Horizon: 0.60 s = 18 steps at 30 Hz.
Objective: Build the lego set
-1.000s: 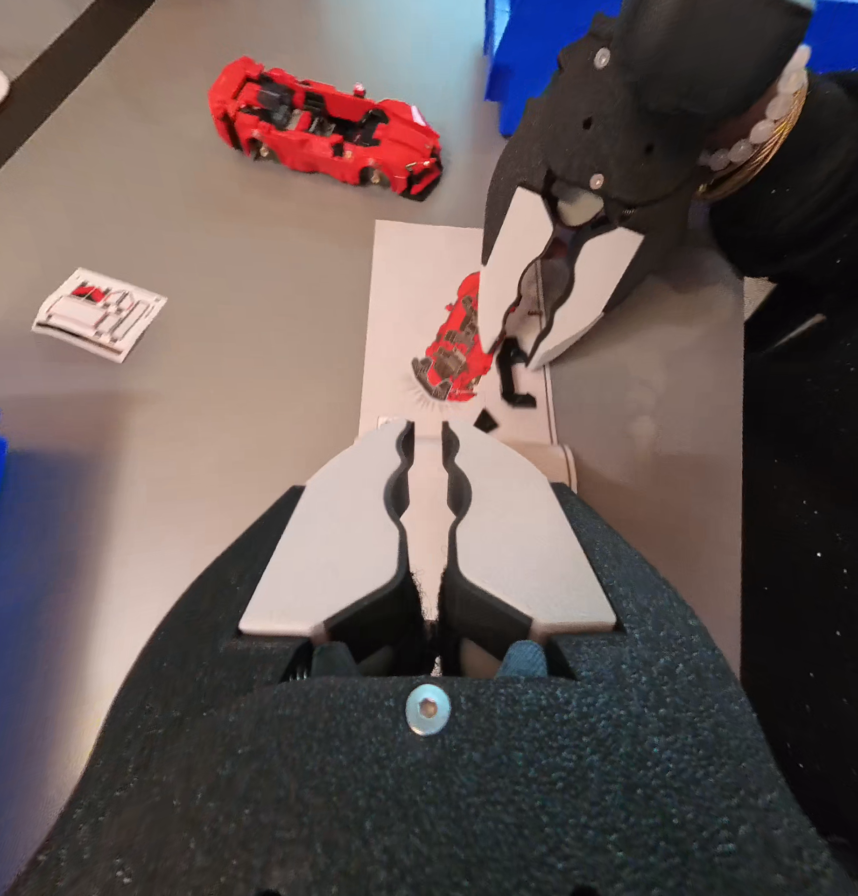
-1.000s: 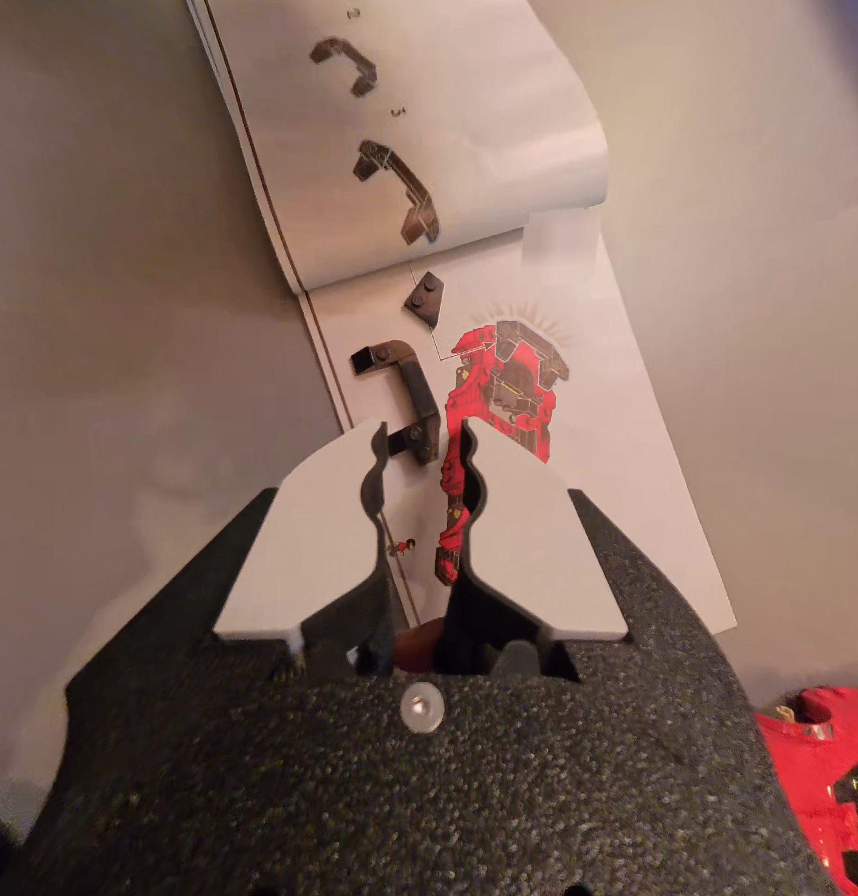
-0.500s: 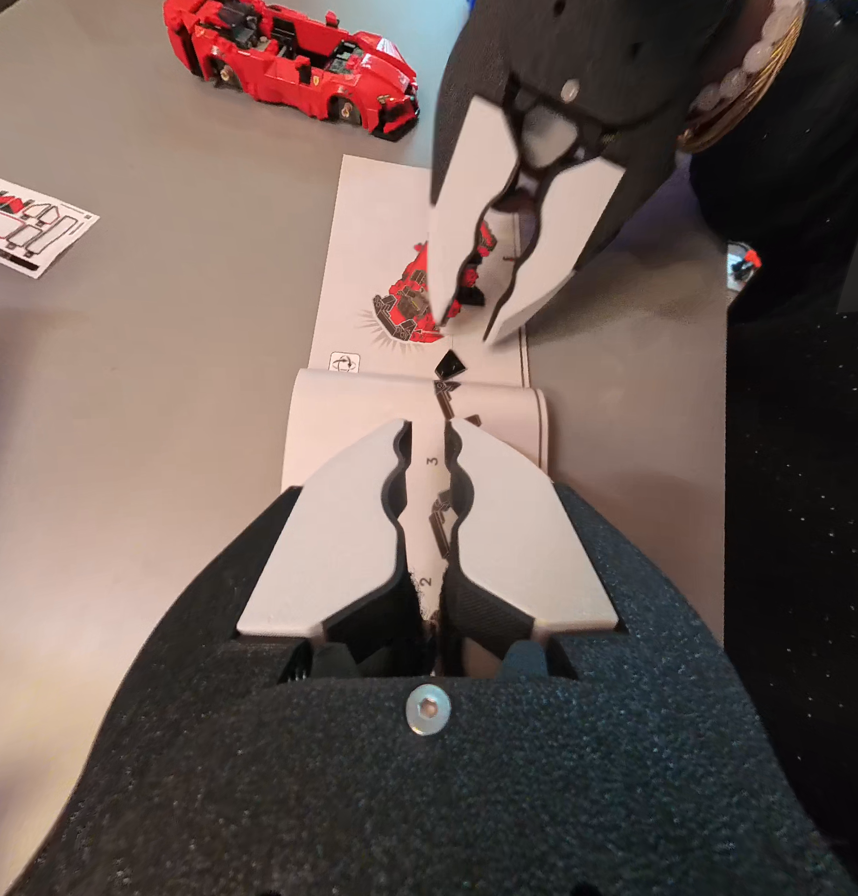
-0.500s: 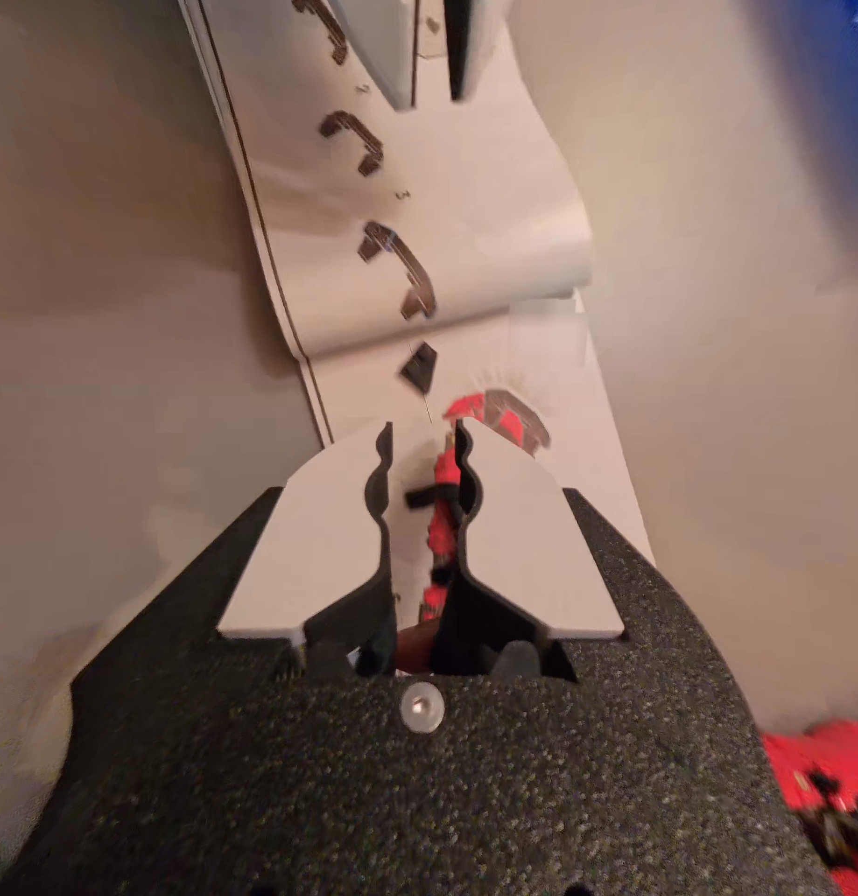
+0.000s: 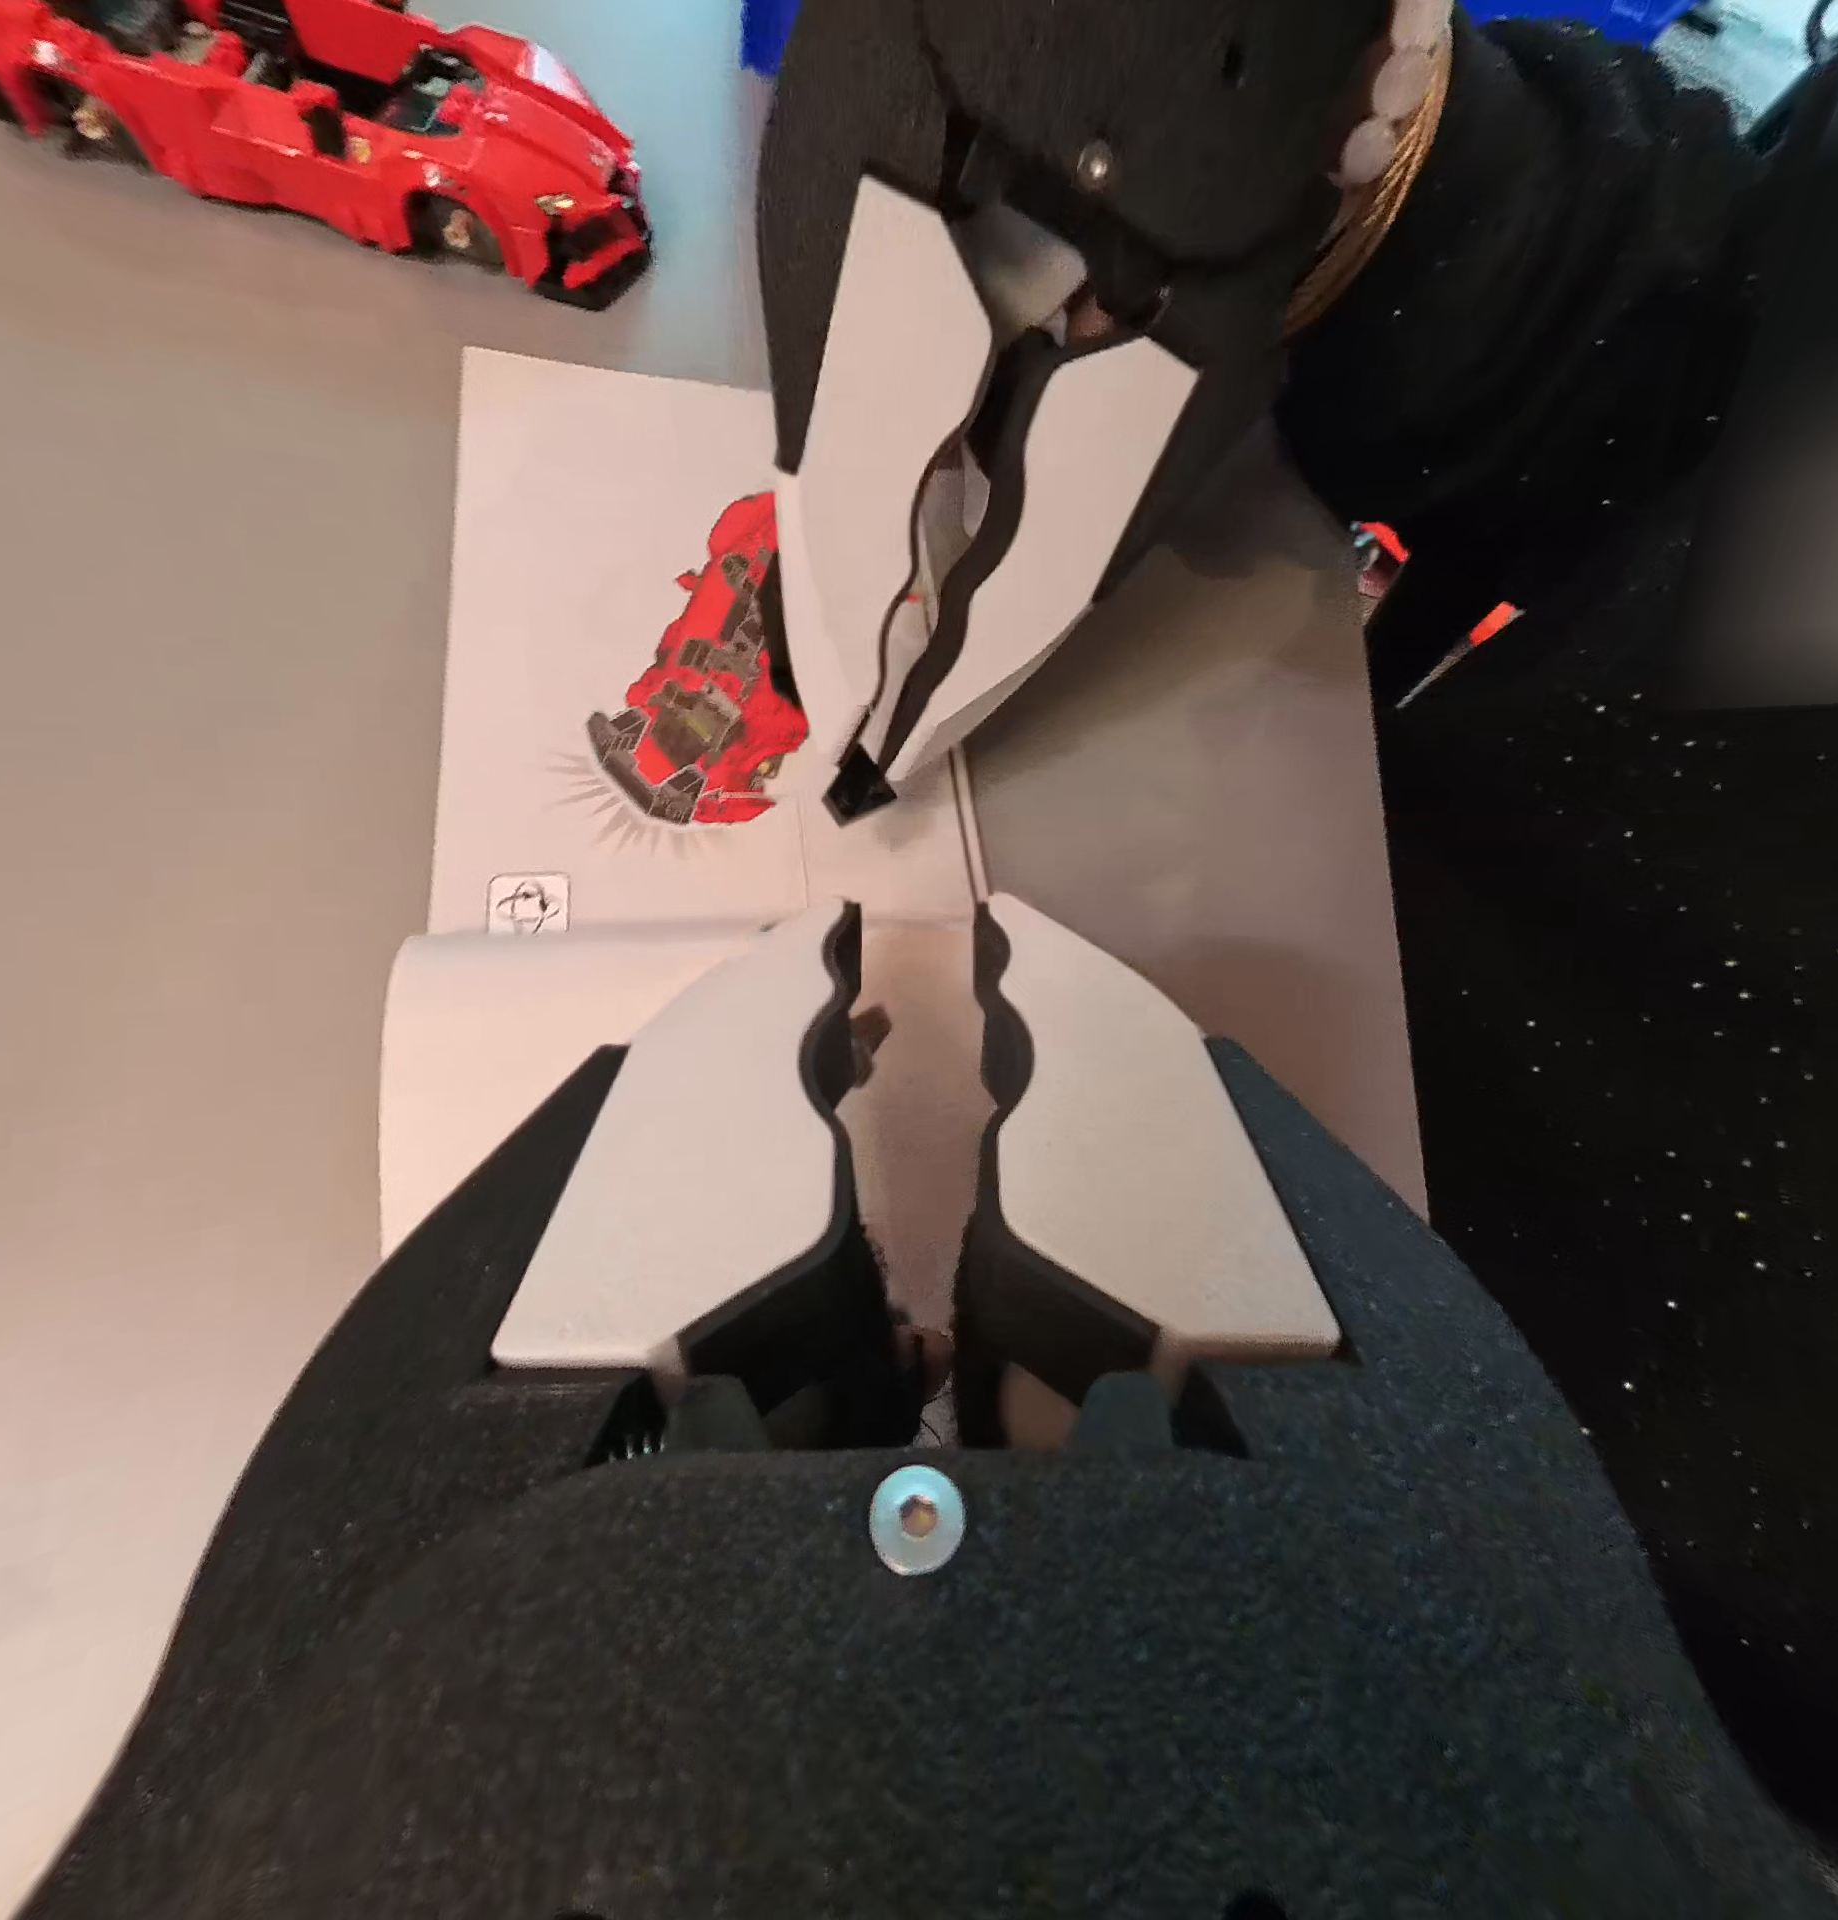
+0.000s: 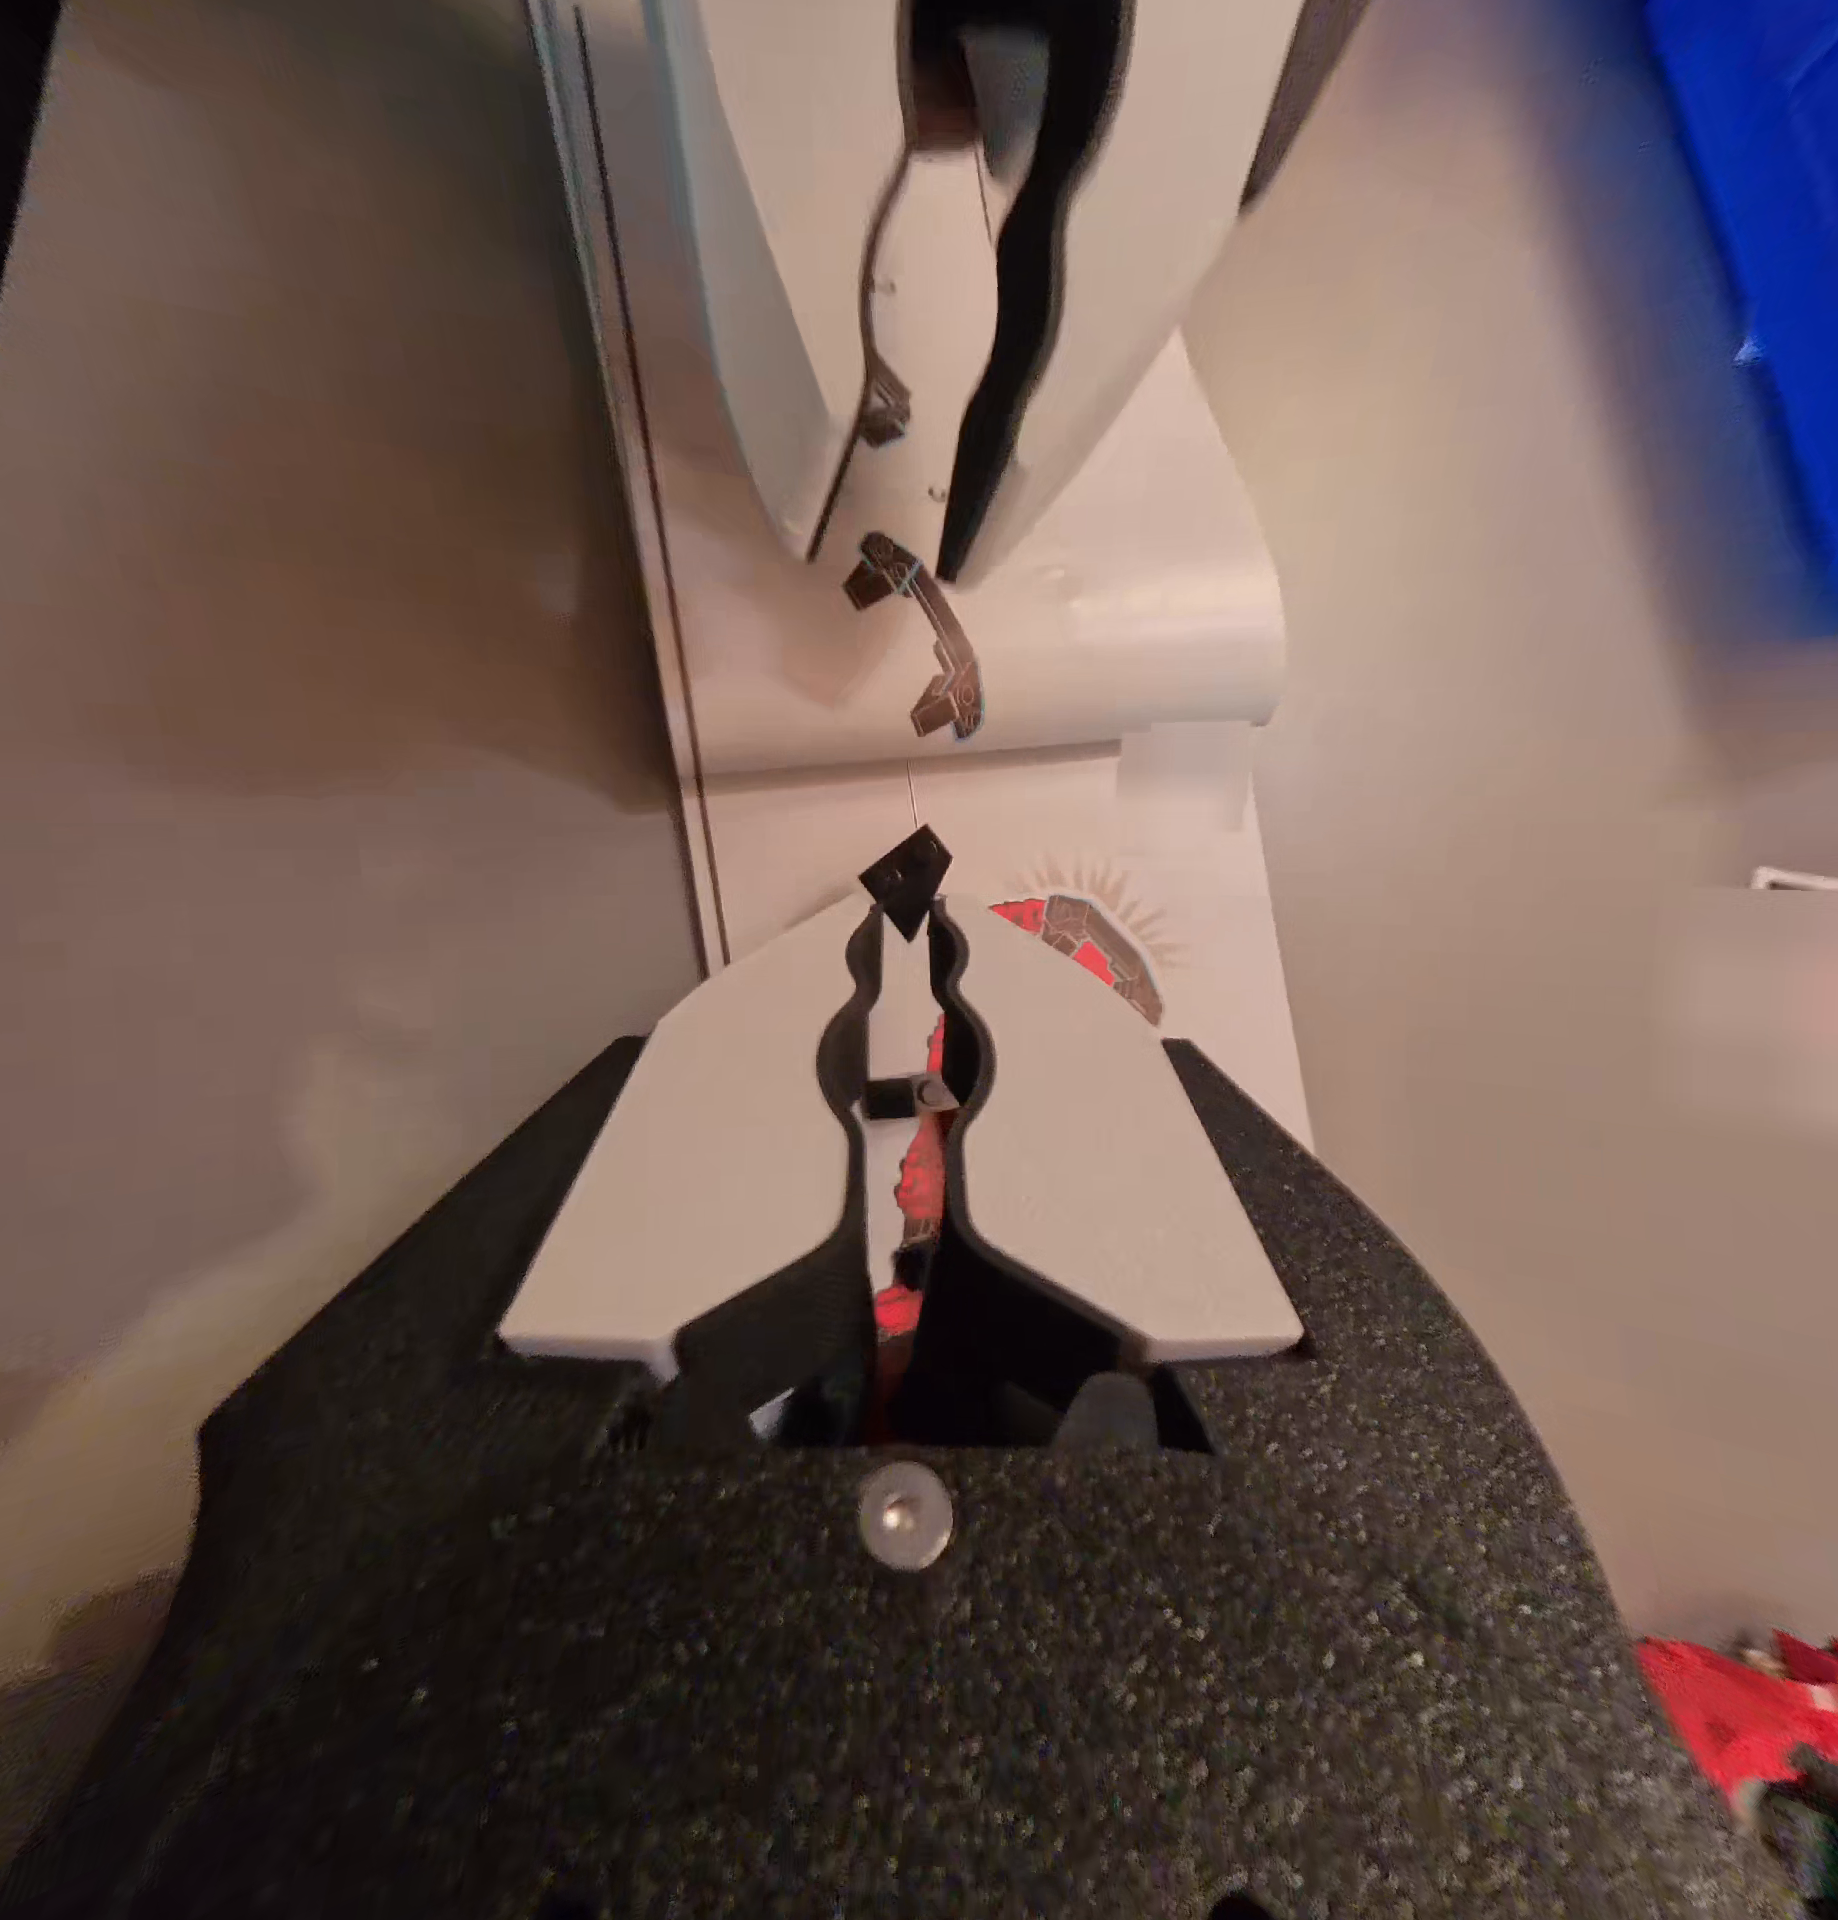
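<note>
An open instruction booklet point(image 5: 603, 623) lies on the grey table, its near page curled up. My right gripper point(image 5: 873, 753) comes in from the top of the left wrist view. It is shut on a small black plate point(image 5: 858, 795), held just above the page. In the right wrist view the plate point(image 6: 907, 881) sits at my right gripper's tips point(image 6: 904, 916). A black bracket piece point(image 6: 899, 1096) lies on the page under its fingers. My left gripper point(image 5: 913, 920) is open and empty over the curled page, facing the right one. It also shows in the right wrist view point(image 6: 879, 566).
The built red Lego car point(image 5: 323, 135) stands at the far left of the table, and shows at the bottom right of the right wrist view point(image 6: 1767, 1756). A blue bin point(image 6: 1788, 260) is beside the booklet. A black sleeve point(image 5: 1517, 312) and the table's right edge point(image 5: 1388, 935) are close by. My hands' fingertips stand some 6 cm from each other. The black bracket piece point(image 6: 899, 1096) sits 4 cm or so from the ends of my right fingers.
My right gripper moved forward along the page to the small black plate and narrowed its jaws onto it. My left gripper opened wider and came closer to the booklet. The sticker sheet left view.
</note>
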{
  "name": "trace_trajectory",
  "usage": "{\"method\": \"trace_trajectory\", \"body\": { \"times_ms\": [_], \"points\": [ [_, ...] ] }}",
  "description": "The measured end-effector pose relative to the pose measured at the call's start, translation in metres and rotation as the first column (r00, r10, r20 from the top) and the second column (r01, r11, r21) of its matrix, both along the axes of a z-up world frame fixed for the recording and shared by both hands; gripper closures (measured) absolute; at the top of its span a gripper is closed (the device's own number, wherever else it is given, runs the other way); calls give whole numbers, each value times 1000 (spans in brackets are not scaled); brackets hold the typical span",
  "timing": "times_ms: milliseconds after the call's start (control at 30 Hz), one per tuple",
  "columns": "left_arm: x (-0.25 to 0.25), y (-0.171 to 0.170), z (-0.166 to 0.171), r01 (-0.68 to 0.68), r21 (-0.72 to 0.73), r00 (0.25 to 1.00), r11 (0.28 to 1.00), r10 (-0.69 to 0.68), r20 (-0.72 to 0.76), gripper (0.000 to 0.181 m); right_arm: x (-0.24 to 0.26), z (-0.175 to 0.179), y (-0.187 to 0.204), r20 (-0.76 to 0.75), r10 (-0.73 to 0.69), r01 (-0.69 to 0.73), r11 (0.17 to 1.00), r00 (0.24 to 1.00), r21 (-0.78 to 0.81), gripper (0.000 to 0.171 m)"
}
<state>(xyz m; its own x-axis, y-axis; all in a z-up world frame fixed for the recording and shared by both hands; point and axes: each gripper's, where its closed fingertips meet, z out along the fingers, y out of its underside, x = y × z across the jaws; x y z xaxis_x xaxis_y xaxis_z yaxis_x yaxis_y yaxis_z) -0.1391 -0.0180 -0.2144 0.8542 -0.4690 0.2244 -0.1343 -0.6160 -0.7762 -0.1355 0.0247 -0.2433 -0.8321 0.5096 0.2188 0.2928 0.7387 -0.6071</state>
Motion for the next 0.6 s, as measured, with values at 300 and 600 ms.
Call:
{"method": "trace_trajectory", "body": {
  "times_ms": [300, 600],
  "points": [
    [7, 13, 0, 68, 41, 996, 997, -65, -67, 155, 6, 26, -8, -59, 148, -152, 986, 987, -70, 163],
    [3, 12, 23, 20, 117, 996, 993, -29, 81, 159, 1, 43, -2, -150, 148, -168, 977, 978, -134, 163]
  ]
}}
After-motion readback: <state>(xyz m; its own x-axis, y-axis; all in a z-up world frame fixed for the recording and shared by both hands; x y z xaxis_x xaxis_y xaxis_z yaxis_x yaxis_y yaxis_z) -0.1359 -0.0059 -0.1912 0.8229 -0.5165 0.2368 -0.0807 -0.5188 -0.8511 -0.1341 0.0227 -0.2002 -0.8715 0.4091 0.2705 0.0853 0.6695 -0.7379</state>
